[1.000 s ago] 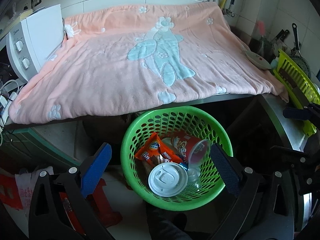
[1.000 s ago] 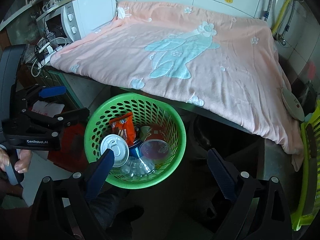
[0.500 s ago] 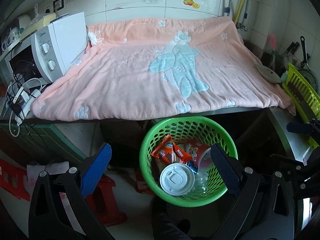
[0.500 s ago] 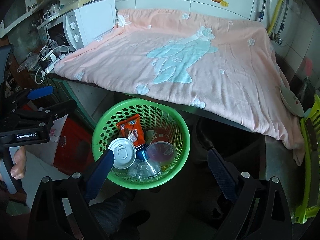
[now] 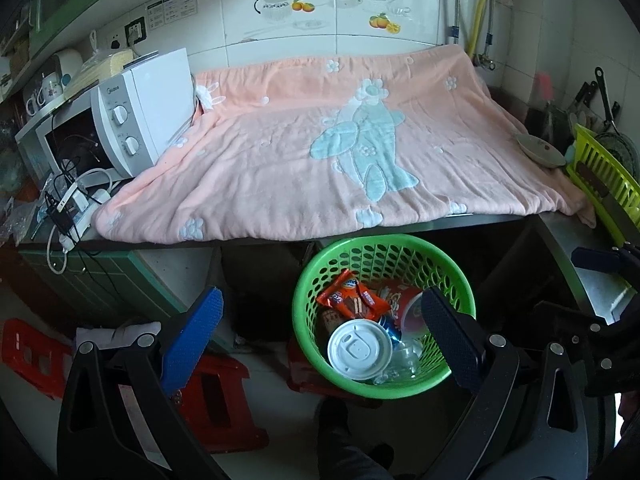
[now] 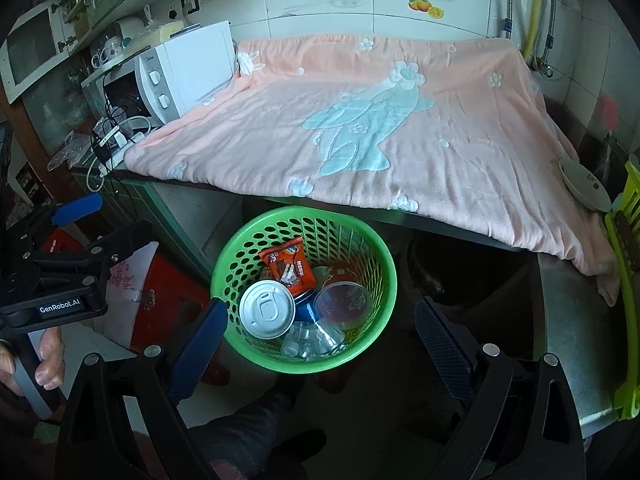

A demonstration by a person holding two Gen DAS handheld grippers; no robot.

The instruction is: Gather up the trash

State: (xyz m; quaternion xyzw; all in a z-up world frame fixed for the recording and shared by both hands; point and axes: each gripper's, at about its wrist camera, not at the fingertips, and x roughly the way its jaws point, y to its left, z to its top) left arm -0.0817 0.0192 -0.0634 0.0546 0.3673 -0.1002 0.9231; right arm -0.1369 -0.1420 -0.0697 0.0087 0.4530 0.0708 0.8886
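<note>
A green perforated basket [image 5: 384, 248] [image 6: 304, 216] stands on the floor below the counter edge. Inside it lie an orange snack wrapper [image 5: 350, 302] [image 6: 289, 268], a white cup lid [image 5: 359, 351] [image 6: 266, 309], a red paper cup [image 5: 404, 306] [image 6: 342, 300], a blue can and clear crumpled plastic [image 6: 308, 338]. My left gripper [image 5: 320, 338] hangs open above and in front of the basket, holding nothing. My right gripper [image 6: 320, 344] is open too, with the basket between its fingers in view but well below. The pink blanket [image 5: 340, 152] [image 6: 360, 128] on the counter carries no trash.
A white microwave [image 5: 132, 120] [image 6: 180, 76] and tangled cables sit at the counter's left. A bowl [image 6: 586, 184] and a yellow-green rack [image 5: 604, 184] stand at the right. Red stools [image 5: 216, 396] are on the floor left of the basket. A hand [image 6: 44, 360] holds the left gripper's handle.
Both grippers have pulled up and back from the basket, so more of the counter and wall shows. The basket's contents have not moved.
</note>
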